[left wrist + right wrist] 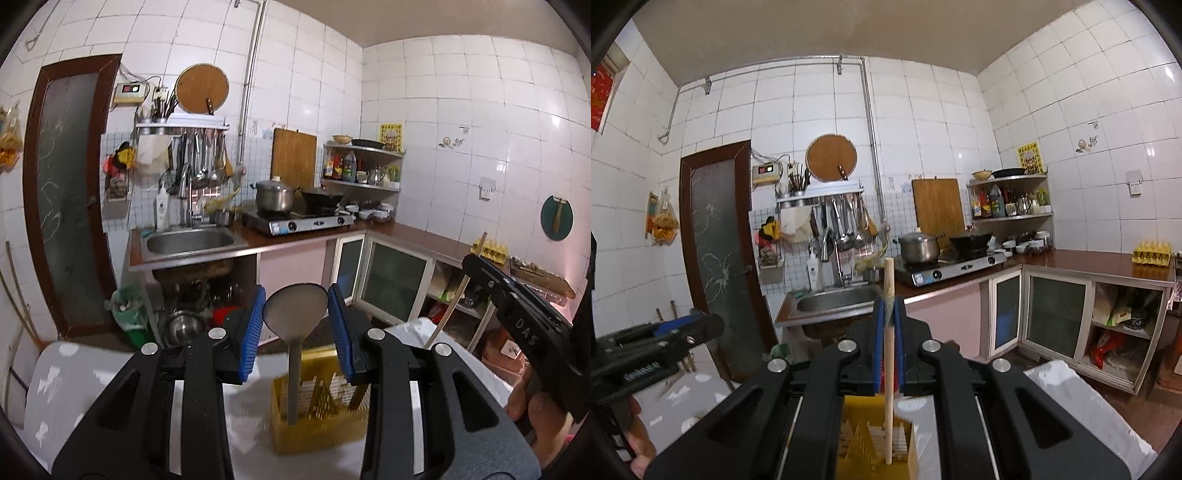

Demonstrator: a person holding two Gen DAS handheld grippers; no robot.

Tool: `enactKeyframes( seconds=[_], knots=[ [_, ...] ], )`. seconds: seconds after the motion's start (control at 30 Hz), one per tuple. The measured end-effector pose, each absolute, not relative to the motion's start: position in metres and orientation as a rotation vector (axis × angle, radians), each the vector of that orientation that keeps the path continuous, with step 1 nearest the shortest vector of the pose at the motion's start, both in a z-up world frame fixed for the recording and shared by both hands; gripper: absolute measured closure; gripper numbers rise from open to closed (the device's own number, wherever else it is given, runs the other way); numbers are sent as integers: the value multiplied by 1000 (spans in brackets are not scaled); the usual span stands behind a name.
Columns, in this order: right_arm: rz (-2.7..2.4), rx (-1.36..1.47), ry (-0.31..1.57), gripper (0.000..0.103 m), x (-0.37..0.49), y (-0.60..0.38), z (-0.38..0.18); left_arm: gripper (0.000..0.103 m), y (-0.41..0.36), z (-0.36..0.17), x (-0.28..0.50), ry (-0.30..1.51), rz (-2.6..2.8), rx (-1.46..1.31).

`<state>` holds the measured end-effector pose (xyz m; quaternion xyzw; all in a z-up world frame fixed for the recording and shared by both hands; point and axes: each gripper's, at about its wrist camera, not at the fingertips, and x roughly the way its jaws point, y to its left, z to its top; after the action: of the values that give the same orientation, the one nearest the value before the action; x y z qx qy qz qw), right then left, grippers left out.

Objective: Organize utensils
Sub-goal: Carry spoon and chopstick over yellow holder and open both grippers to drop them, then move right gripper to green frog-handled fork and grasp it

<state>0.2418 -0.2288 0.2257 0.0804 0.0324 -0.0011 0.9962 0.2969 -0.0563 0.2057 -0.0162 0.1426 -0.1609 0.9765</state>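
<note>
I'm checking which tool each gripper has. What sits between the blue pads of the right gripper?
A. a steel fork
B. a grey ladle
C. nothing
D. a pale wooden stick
D: in the right wrist view the right gripper has its blue pads pressed on a pale wooden stick whose lower end reaches into the yellow plastic utensil basket; the grey ladle stands between the left gripper's pads instead.
</note>
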Motion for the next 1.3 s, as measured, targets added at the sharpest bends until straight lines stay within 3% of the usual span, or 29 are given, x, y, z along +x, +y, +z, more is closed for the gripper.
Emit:
enactKeyframes(
  seconds=[0.17,0.47,0.5,0.53,0.6,0.63,0.67,0.83,0.97,1.3],
  knots=[
    [-19,137,108,97,265,-225,224,69,-77,192,324,300,-347,-26],
    [-57,104,347,95,299,-231,148,69,-83,108,372,486,-328,-36],
    [-60,113,370,95,299,-233,144,68,-81,102,374,499,-322,-43],
    [-63,123,388,95,299,-236,141,60,-78,100,372,503,-316,-46],
    [-69,143,403,74,293,-241,138,40,-68,104,365,481,-290,-51],
    [-86,151,396,48,285,-245,139,26,-63,108,359,460,-272,-50],
    [-99,153,384,39,278,-248,140,18,-61,110,354,446,-262,-48],
    [-128,152,476,39,247,-250,125,4,-35,125,314,427,-211,-46],
    [-145,122,593,39,222,-240,87,5,-11,108,283,481,-172,-43],
    [-151,96,838,40,191,-205,0,5,24,-1,263,802,-126,-40]
  ],
)
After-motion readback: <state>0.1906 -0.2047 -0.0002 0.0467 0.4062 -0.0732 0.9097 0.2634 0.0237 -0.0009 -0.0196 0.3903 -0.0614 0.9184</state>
